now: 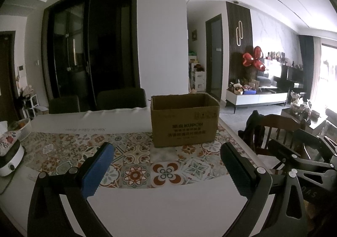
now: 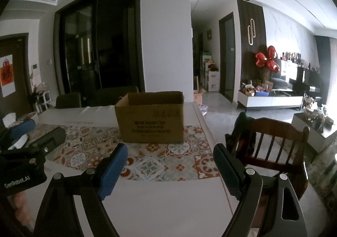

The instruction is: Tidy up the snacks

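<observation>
Left wrist view, box: a brown cardboard box (image 1: 185, 120) stood upright on the patterned table runner (image 1: 134, 159), top flaps open, its inside hidden from this angle.
Left wrist view, gripper: the left gripper (image 1: 167, 165) hung over the near part of the white table (image 1: 164, 205), jaws spread wide, nothing between them, well short of the box.
Left wrist view, snacks: none could be made out on the table.
Right wrist view, box: the same box sat ahead and slightly left, near the table's right edge, beside a wooden chair (image 2: 273, 142).
Right wrist view, gripper: the right gripper (image 2: 170, 167) was released too, blue pad and black pad wide apart and empty.
Handling: the box looked light and fairly stiff, though its thin walls would likely buckle under a hard pinch; a top rim or corner seemed the best hold.
</observation>
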Tool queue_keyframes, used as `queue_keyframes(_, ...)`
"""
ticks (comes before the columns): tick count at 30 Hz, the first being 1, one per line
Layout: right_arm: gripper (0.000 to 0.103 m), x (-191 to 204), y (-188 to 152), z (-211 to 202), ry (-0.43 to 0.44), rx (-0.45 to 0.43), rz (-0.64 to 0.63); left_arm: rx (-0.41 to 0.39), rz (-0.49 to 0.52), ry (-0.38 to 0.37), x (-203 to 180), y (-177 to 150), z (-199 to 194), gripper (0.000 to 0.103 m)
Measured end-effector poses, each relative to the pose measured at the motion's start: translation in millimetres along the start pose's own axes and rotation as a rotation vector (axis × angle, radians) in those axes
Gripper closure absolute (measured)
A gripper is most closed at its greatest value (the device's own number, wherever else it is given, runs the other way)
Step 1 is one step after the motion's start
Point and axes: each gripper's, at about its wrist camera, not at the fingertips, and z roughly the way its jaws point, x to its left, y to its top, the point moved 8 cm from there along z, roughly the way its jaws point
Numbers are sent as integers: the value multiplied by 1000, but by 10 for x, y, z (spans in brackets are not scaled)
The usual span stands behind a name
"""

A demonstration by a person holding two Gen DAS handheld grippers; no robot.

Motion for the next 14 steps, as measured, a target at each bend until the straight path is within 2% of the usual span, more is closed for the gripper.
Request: queue_keyframes(14, 19, -11, -10, -18, -4, 0, 1, 2, -1, 8, -5, -18, 3, 0)
